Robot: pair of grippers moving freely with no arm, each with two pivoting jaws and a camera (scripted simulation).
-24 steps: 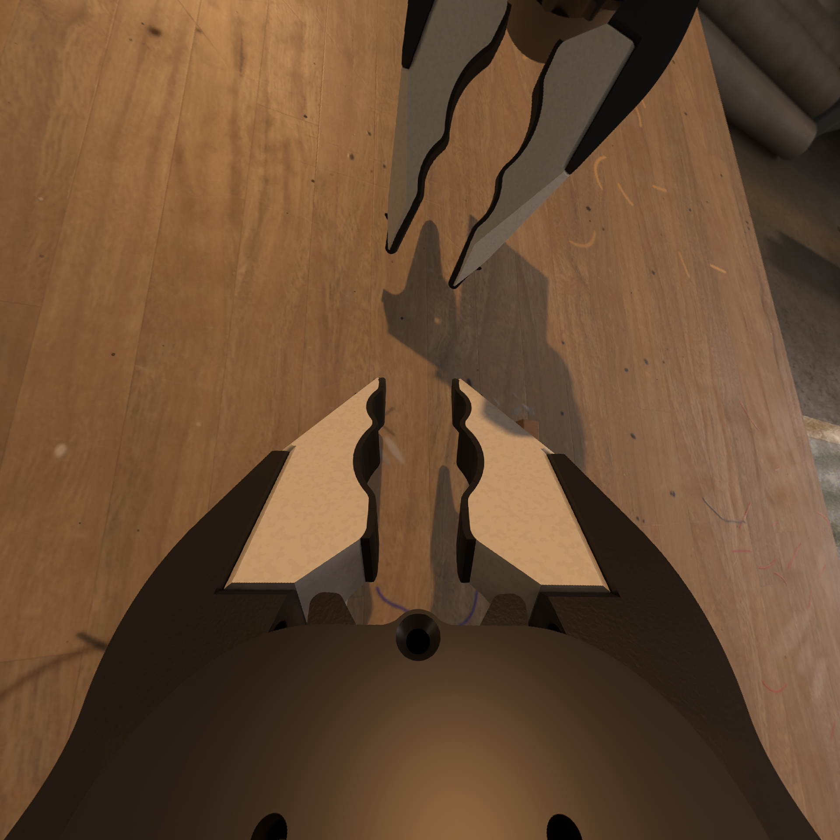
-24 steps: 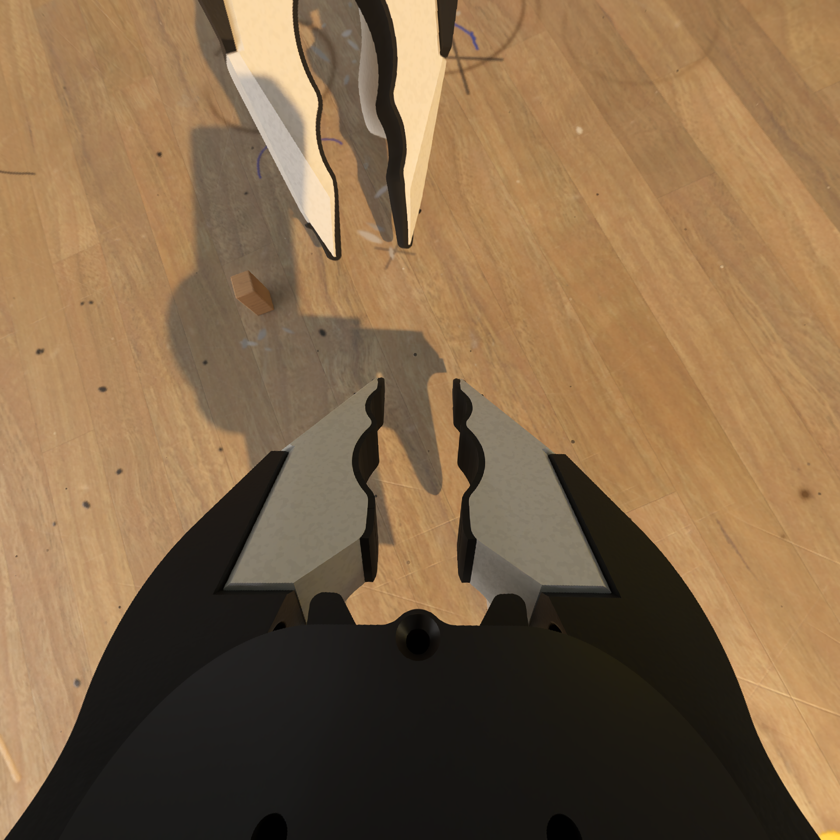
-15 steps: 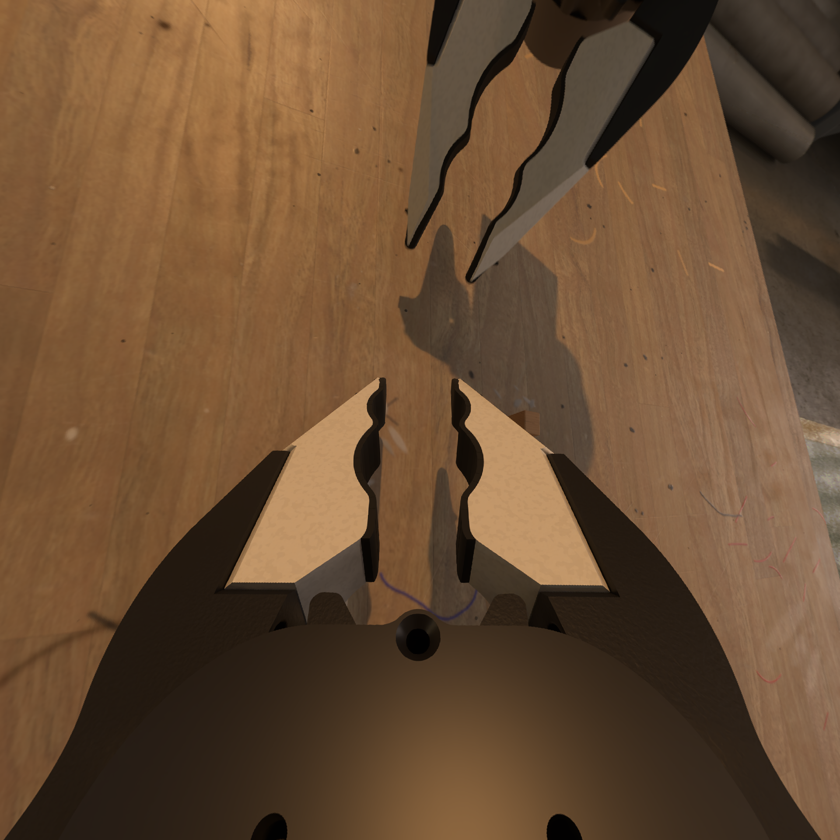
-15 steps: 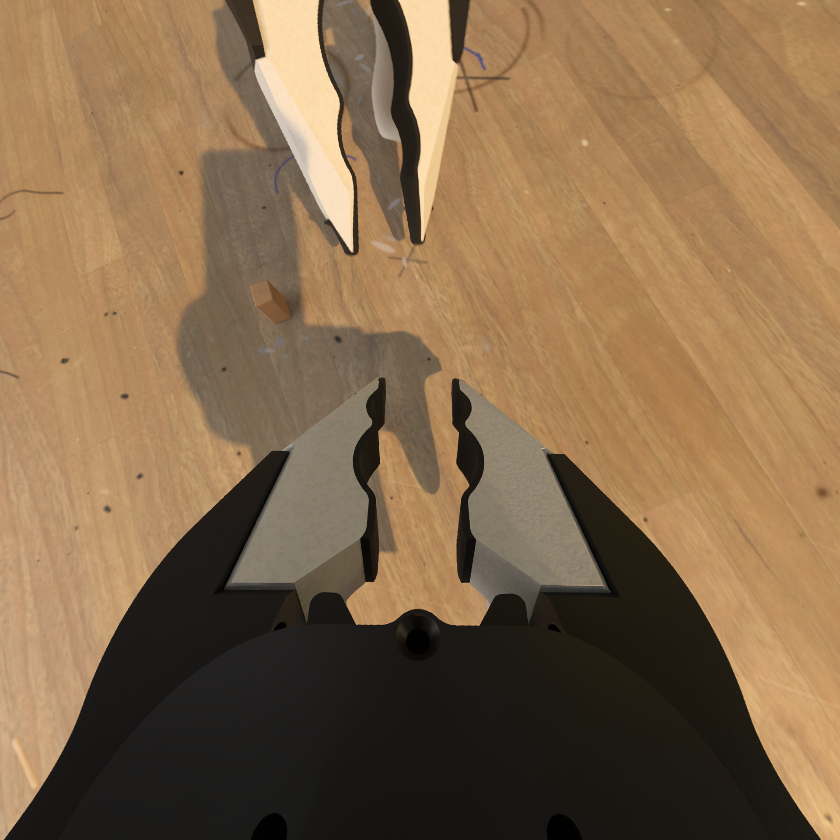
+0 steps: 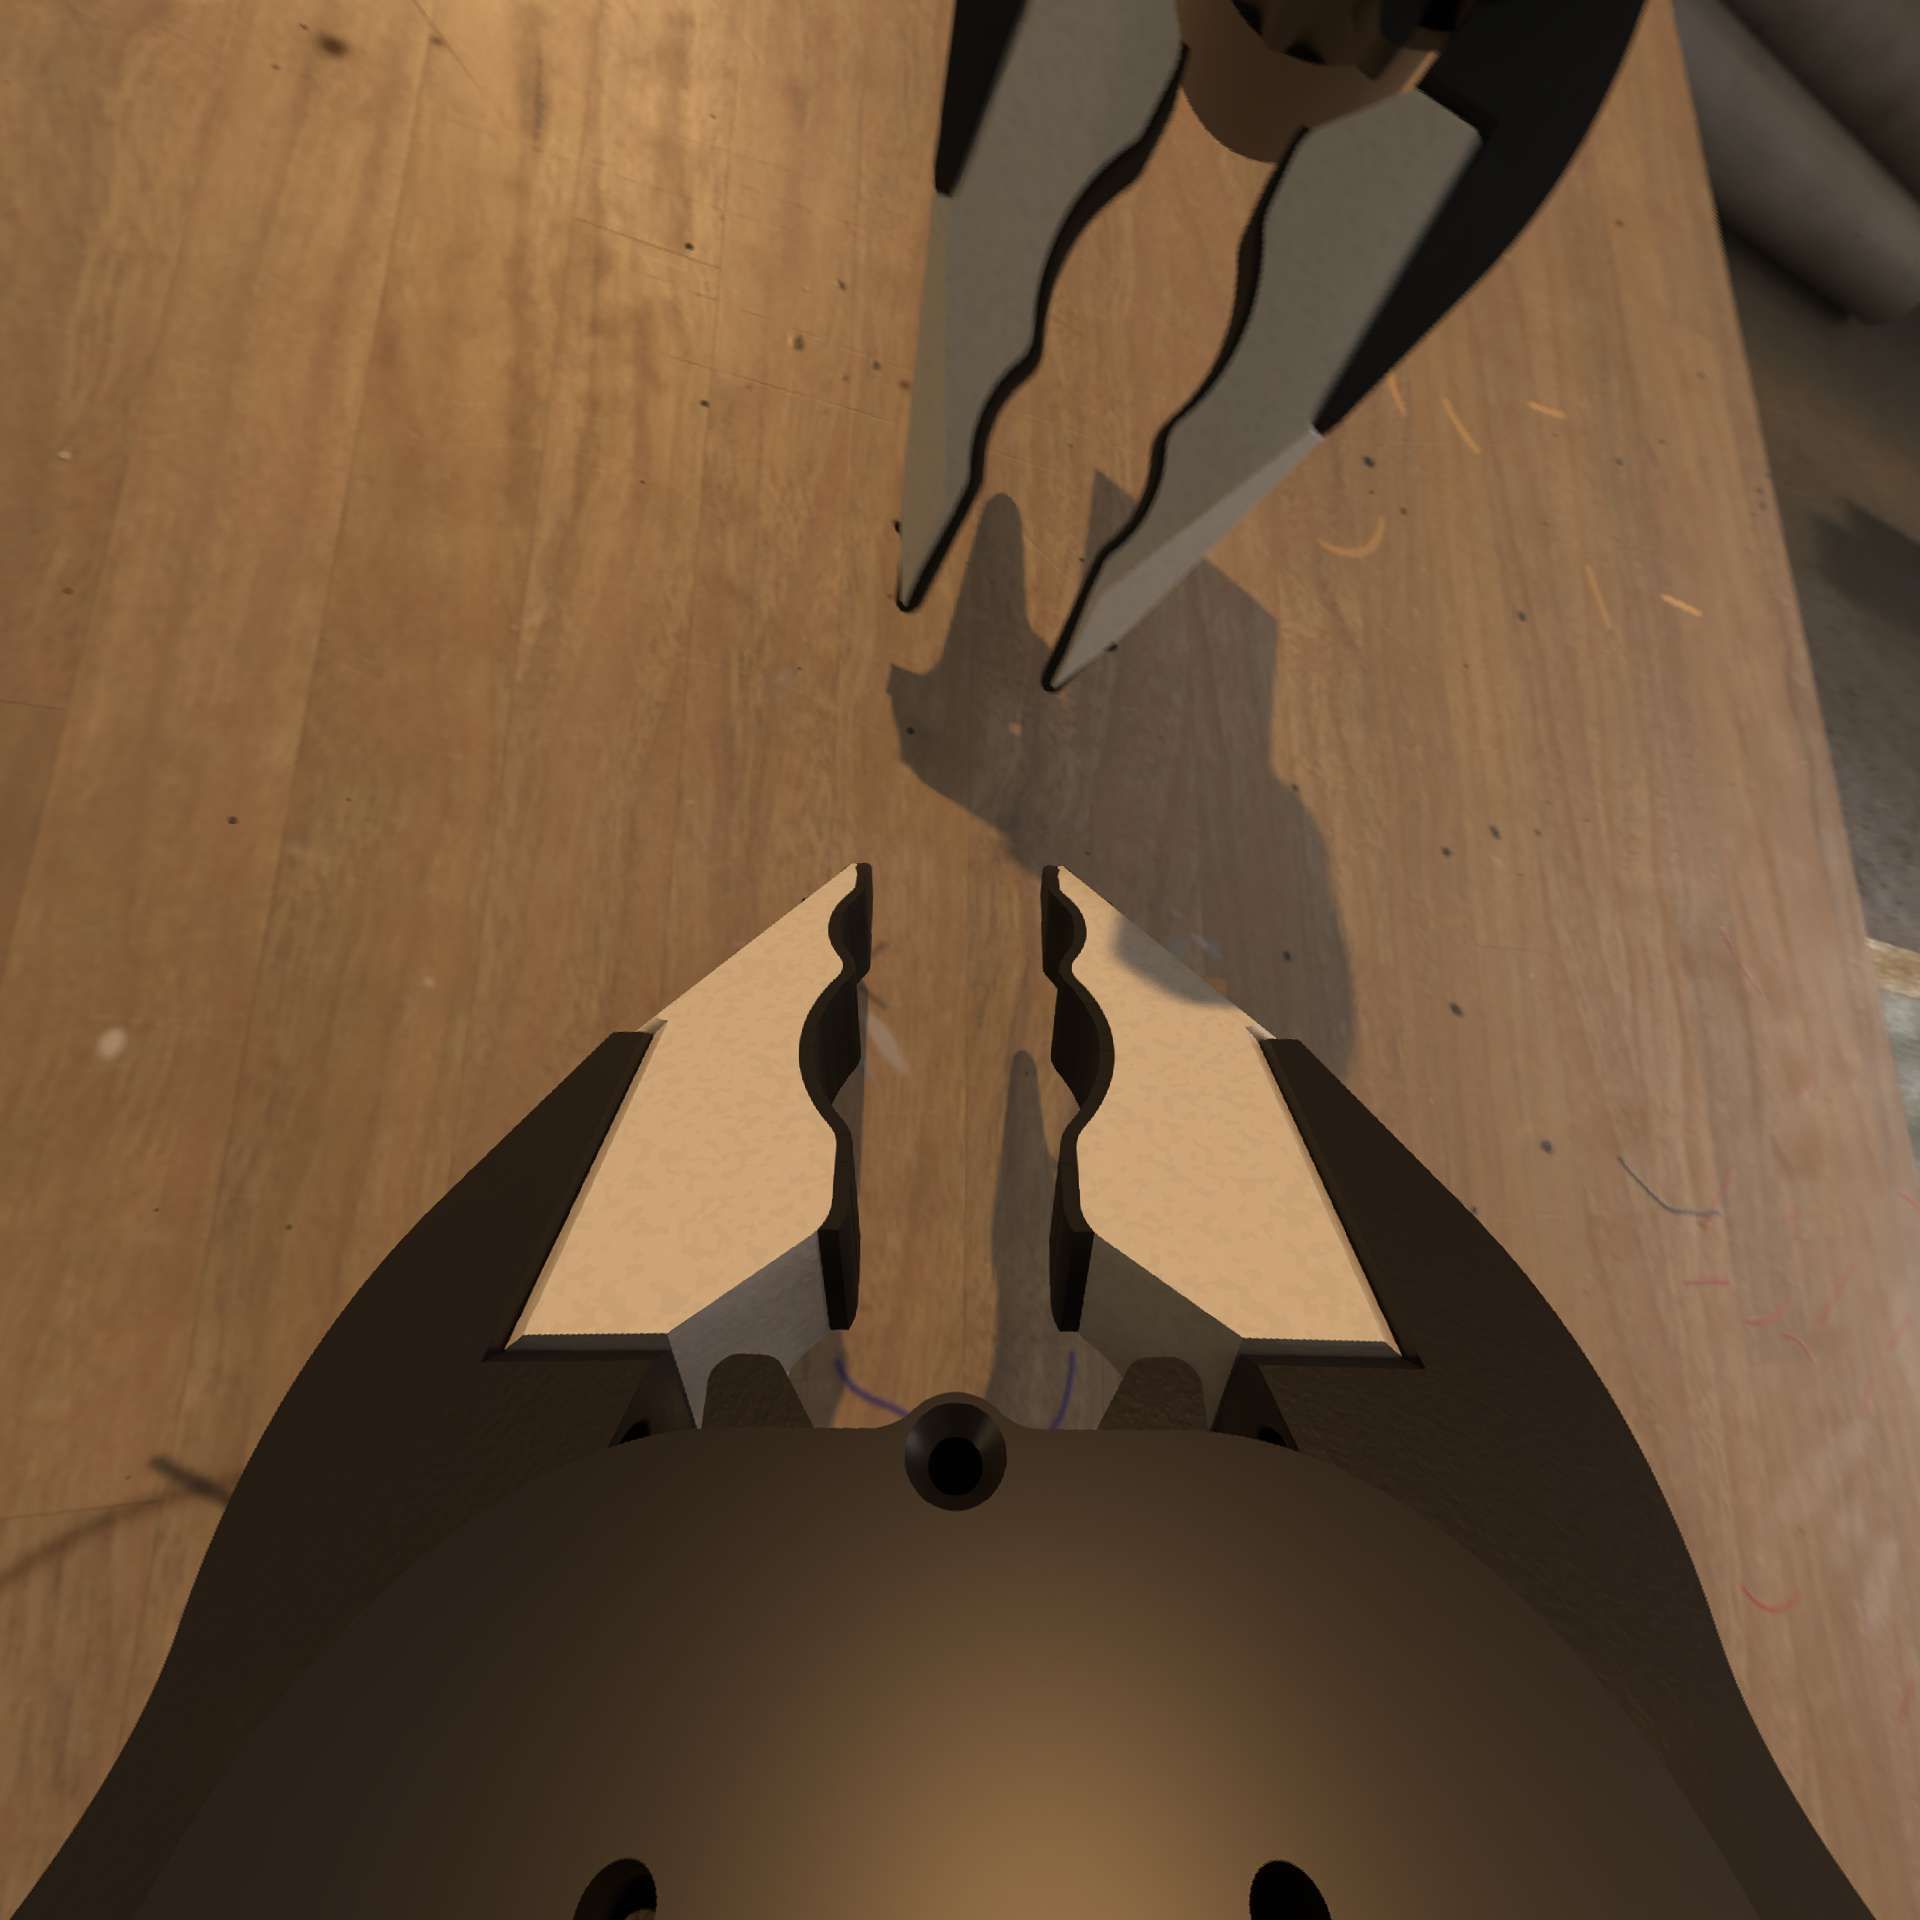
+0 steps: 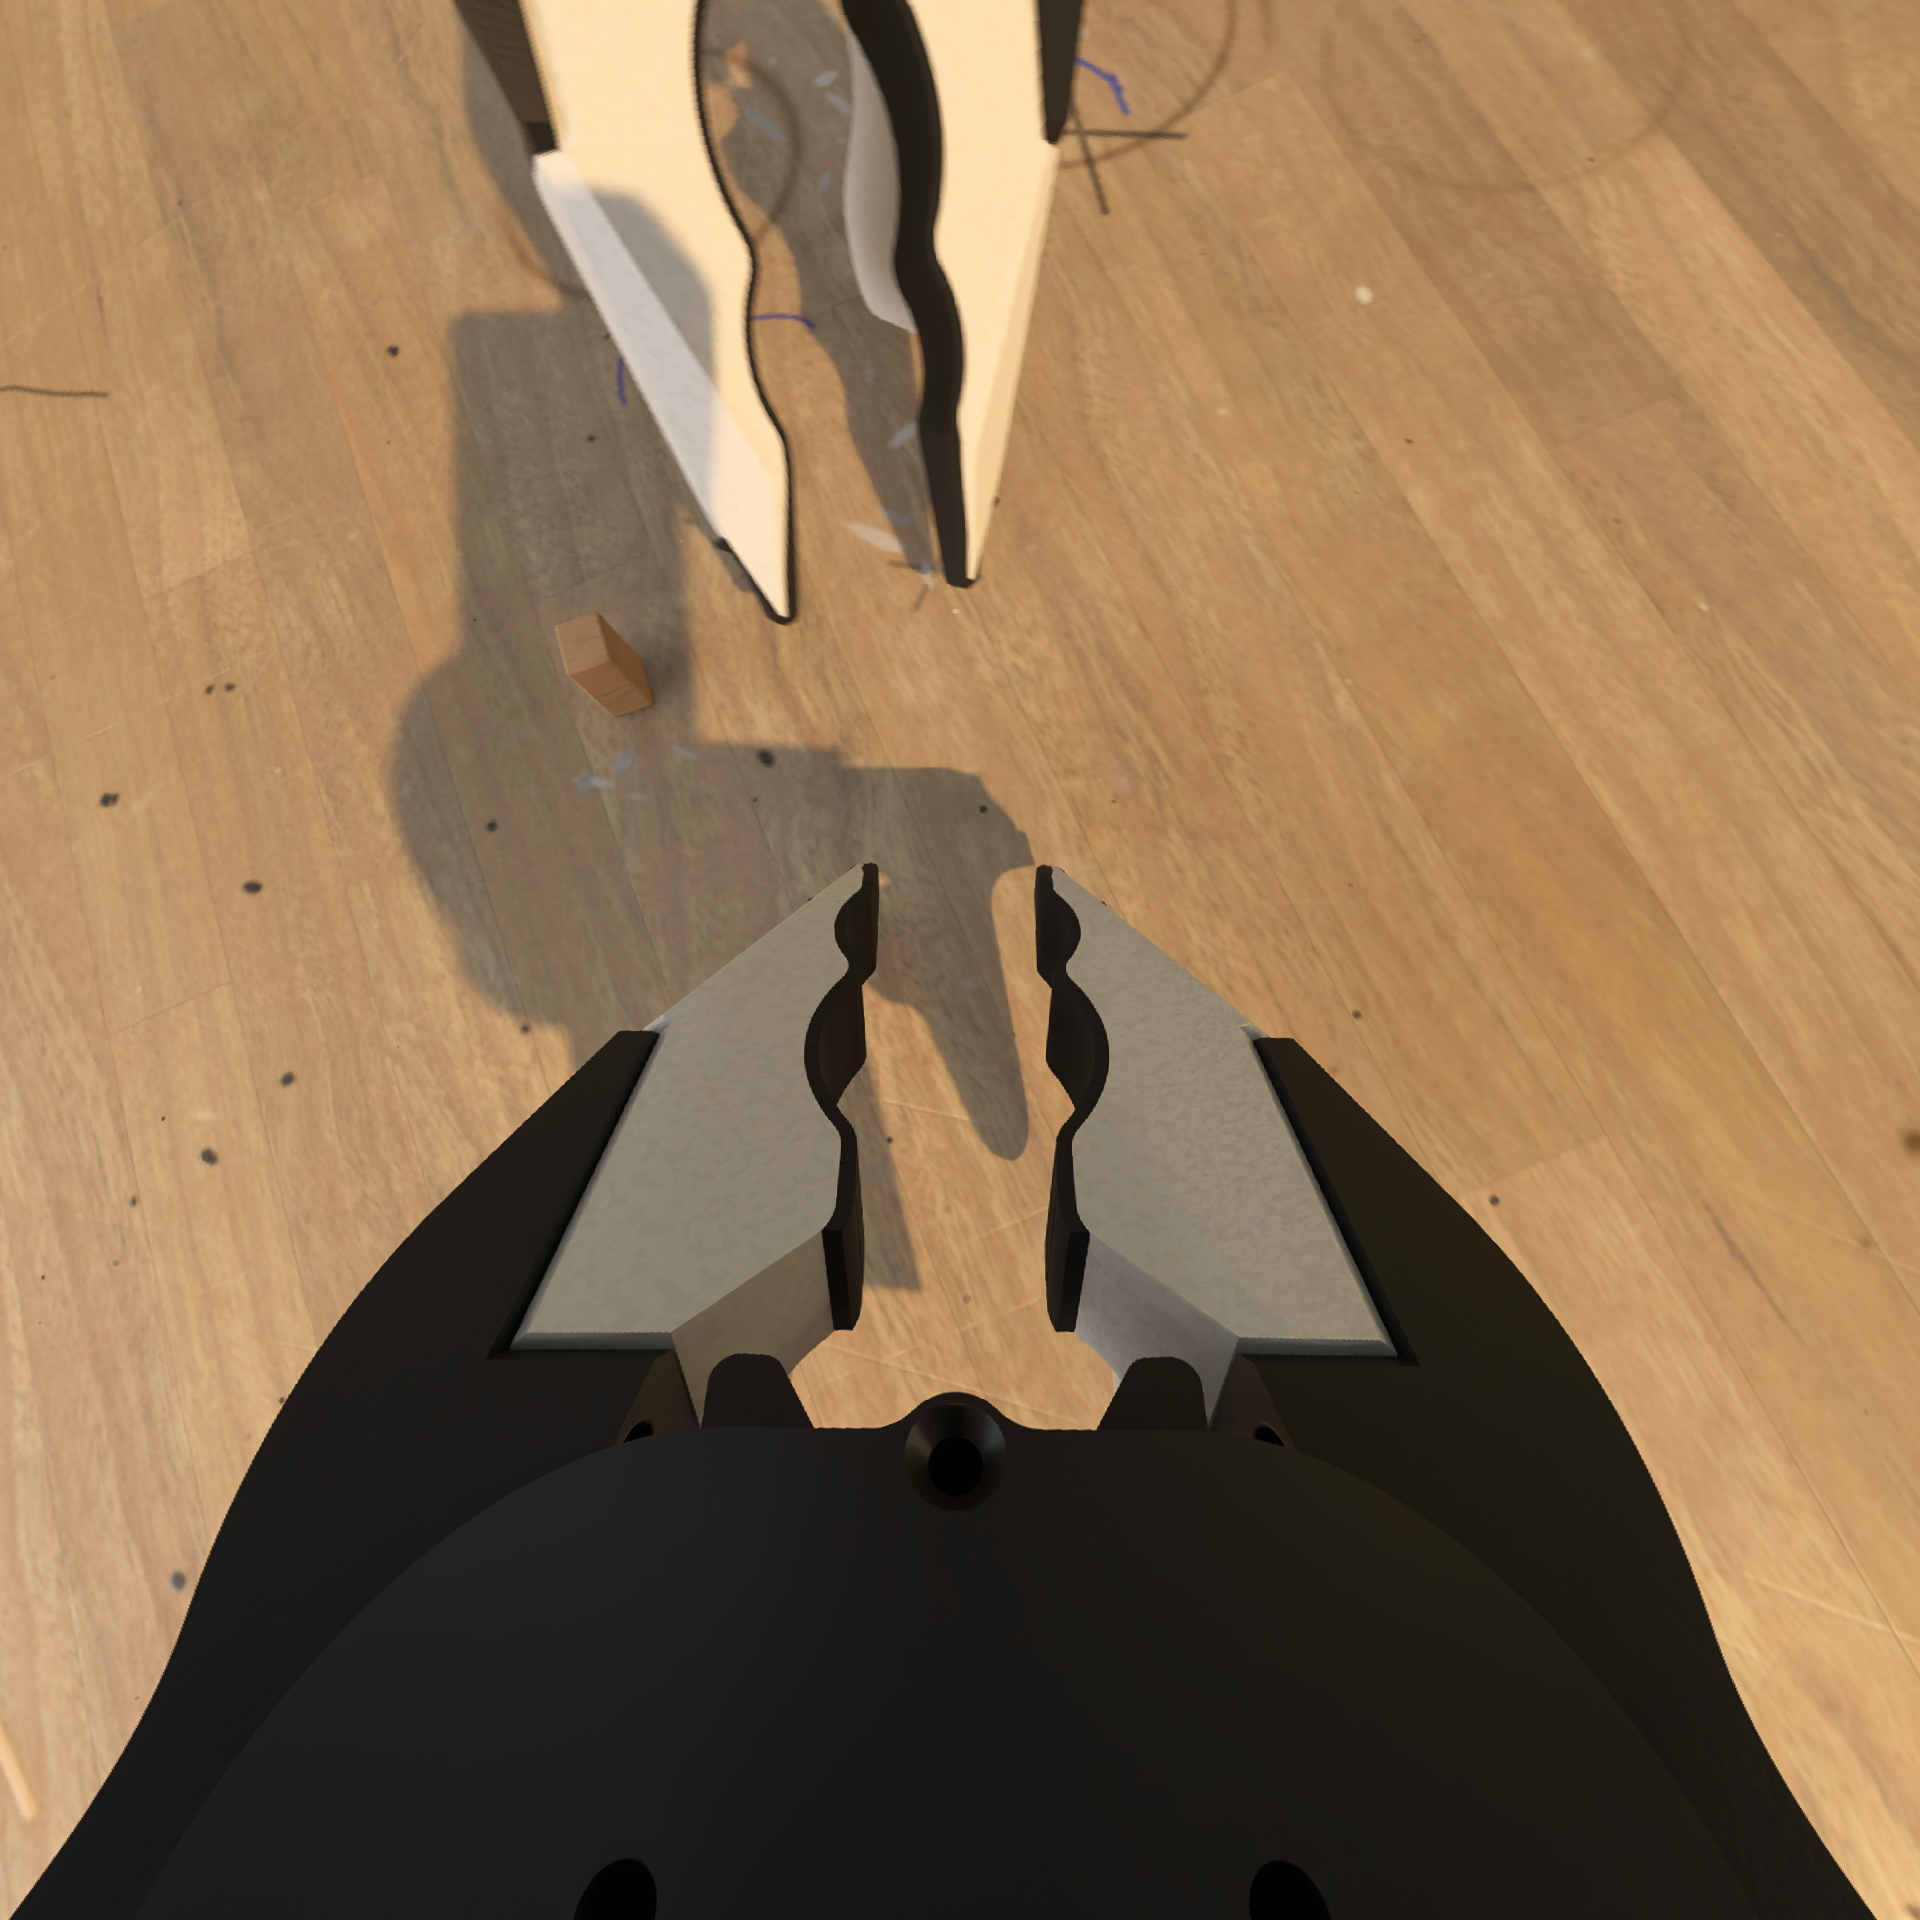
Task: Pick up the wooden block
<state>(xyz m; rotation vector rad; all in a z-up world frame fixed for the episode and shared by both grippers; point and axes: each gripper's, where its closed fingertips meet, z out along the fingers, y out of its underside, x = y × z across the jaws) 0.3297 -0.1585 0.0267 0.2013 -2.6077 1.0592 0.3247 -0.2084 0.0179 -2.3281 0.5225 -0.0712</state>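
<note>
The small wooden block (image 6: 603, 663) stands on the wooden tabletop (image 6: 1455, 623), seen only in the right wrist view. It lies ahead and to the left of my right gripper (image 6: 956, 878), which is open and empty with grey fingers. My left gripper (image 6: 871, 594), with tan fingers, points toward it from the far side, and the block sits just left of its tips. In the left wrist view my left gripper (image 5: 956, 878) is open and empty, and the right gripper (image 5: 982, 642) faces it. The block is hidden there behind my left gripper's right finger (image 5: 1174, 1122).
The tabletop's (image 5: 416, 623) right edge (image 5: 1787, 727) runs along the right of the left wrist view, with grey cylinders (image 5: 1829, 177) and darker ground beyond it. Small scratches, dark specks and coloured scribbles mark the wood.
The block, which peeked out beside my left gripper's right finger, is now hidden behind it. The two grippers have drawn slightly closer to each other. Both stay open.
</note>
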